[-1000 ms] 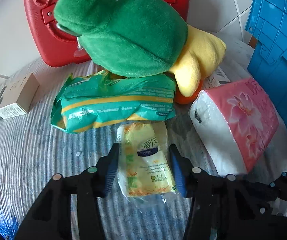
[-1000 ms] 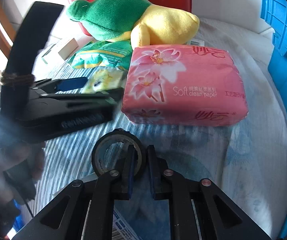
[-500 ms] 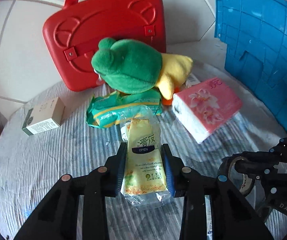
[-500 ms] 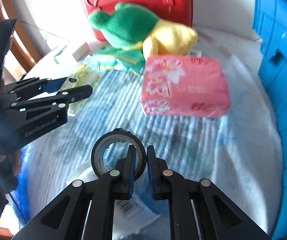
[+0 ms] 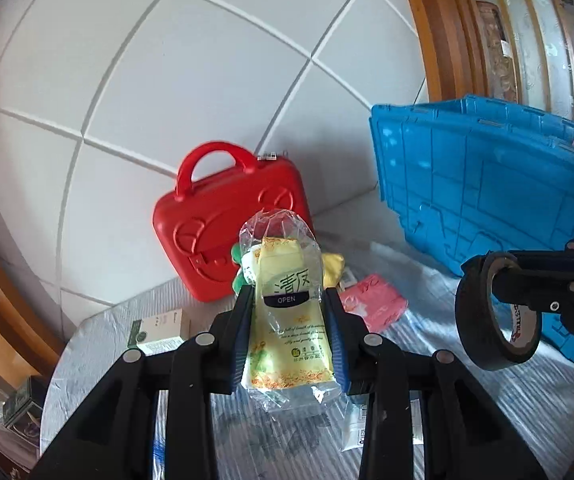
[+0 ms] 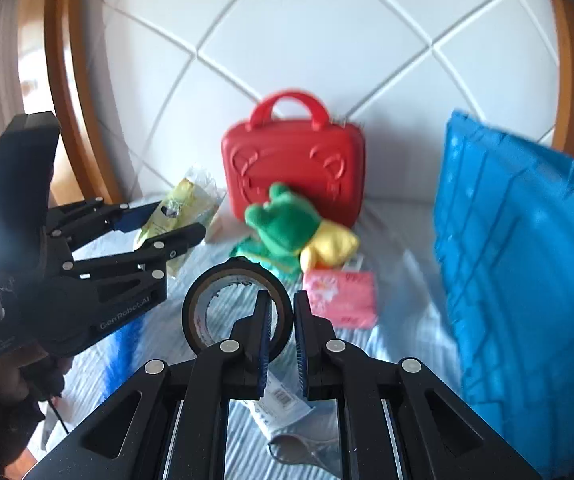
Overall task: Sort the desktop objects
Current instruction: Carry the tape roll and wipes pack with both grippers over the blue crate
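Observation:
My left gripper (image 5: 287, 300) is shut on a yellow tissue pack in clear wrap (image 5: 289, 320) and holds it well above the table; it also shows in the right wrist view (image 6: 179, 208). My right gripper (image 6: 281, 308) is shut on the rim of a black tape roll (image 6: 223, 312), lifted off the table; the roll also shows in the left wrist view (image 5: 495, 316). A blue crate (image 5: 487, 184) stands at the right, also in the right wrist view (image 6: 527, 248).
A red case (image 6: 295, 160) leans on the tiled wall. In front lie a green and yellow plush (image 6: 287, 228), a green wipes pack (image 6: 247, 250) and a pink tissue pack (image 6: 341, 298). A small box (image 5: 159, 330) lies left. A flat packet (image 6: 283, 400) lies under my right gripper.
Both grippers have risen high above the table with their loads, the tissue pack and the tape roll. The table objects now look far smaller and lower.

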### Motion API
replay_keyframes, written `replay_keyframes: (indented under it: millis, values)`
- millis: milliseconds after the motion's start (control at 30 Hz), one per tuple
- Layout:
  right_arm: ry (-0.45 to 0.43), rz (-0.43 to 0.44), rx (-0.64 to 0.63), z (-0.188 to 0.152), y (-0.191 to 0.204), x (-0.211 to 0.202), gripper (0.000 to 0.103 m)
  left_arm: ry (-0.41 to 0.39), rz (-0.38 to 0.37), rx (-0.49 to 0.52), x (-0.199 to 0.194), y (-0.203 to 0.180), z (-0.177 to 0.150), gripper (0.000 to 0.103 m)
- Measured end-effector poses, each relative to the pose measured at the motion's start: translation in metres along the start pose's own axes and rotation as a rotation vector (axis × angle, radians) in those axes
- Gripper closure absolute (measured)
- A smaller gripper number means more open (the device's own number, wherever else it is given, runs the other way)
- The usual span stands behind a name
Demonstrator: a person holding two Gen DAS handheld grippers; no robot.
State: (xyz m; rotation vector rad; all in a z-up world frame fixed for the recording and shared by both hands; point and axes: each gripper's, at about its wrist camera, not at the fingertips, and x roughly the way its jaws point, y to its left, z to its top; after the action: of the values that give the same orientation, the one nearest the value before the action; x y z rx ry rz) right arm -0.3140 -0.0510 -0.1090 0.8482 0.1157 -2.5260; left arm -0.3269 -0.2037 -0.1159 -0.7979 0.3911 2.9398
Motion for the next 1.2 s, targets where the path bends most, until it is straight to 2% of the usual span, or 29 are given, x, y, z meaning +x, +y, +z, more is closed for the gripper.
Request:
replay_keyframes:
  millis: [200,367,567,667,767,1033,1200]
  values:
    - [-0.119,-0.080,0.029,0.009,0.004,-0.076,0.092,-0.108,-0.045,0.038,-0.052,-0.020,0.028,0.069]
    - [-0.196,-0.187,0.076,0.004,-0.003,-0.138,0.092,-0.169,-0.131,0.088,-0.079,-0.049,0.047,0.069]
    - [-0.288,-0.327,0.159,-0.014,-0.036,-0.217,0.092,-0.231,-0.222,0.158,-0.105,-0.105,0.068,0.069]
    - [-0.334,-0.378,0.201,-0.022,-0.061,-0.255,0.092,-0.255,-0.250,0.194,-0.114,-0.134,0.081,0.069]
    - [-0.365,-0.409,0.236,-0.028,-0.090,-0.288,0.092,-0.276,-0.282,0.189,-0.119,-0.159,0.103,0.069]
    - [-0.399,-0.416,0.302,-0.024,-0.177,-0.323,0.092,-0.292,-0.309,0.195,-0.108,-0.220,0.157,0.069]
    - [-0.388,-0.387,0.342,-0.001,-0.231,-0.318,0.092,-0.246,-0.314,0.185,-0.081,-0.250,0.198,0.069]
